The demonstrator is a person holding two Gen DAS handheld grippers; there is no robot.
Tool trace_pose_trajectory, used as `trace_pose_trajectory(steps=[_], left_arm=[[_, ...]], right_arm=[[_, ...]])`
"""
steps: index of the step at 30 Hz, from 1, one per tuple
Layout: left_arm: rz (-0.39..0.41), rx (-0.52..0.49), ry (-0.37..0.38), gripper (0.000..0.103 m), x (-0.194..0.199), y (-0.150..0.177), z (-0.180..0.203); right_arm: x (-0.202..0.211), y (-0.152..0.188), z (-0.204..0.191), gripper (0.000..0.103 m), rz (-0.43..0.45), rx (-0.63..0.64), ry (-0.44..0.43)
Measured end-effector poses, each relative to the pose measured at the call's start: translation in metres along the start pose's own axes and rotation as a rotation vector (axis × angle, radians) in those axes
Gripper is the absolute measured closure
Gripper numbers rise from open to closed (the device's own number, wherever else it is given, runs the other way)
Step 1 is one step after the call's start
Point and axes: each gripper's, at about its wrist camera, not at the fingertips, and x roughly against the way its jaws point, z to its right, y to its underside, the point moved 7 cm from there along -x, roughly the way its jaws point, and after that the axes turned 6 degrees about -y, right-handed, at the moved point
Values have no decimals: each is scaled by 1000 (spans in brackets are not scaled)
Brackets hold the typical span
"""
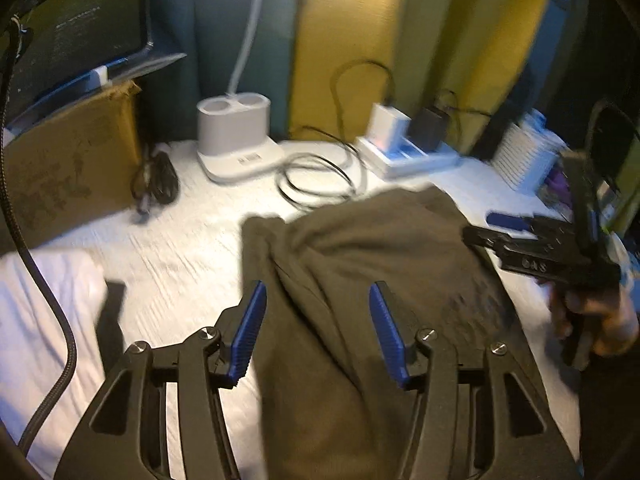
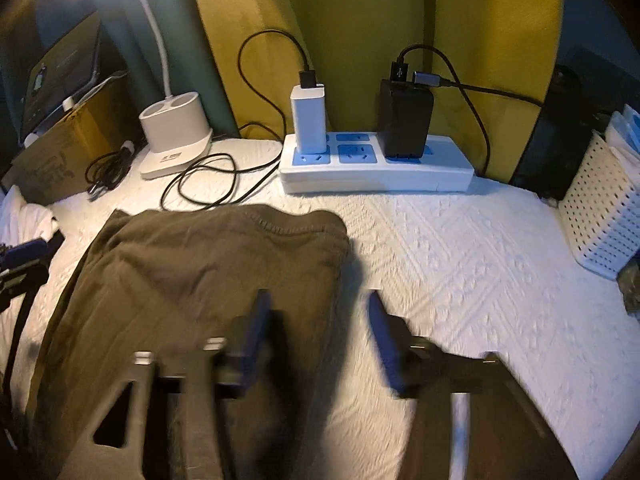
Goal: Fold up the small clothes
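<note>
Bare white cloth [image 2: 460,264] lies open right of the garment [image 2: 192,264]; power strip [image 2: 376,172], basket [image 2: 600,216] hem its edges.

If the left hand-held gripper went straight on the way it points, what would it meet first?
Most likely the olive-brown garment, which fills the gap between the open left hand-held gripper; depth is unclear.

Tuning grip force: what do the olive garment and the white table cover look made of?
Olive garment: looks like soft knit cotton jersey, matte; it drapes in loose folds and shows a stitched hem along the far edge. White table cover: seems a quilted or embossed textile, matte, with a raised diamond pattern; could be textured vinyl, hard to tell.
</note>
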Motion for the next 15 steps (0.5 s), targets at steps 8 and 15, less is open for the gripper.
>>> trace_pose_trajectory(steps=[8, 15], left_arm=[[-141, 9, -1, 49, -9, 70, 14], [-96, 3, -35, 48, -4, 79, 9]], right_arm=[[16, 45, -12, 32, -44, 20, 20], [27, 74, -10, 32, -48, 14, 87]])
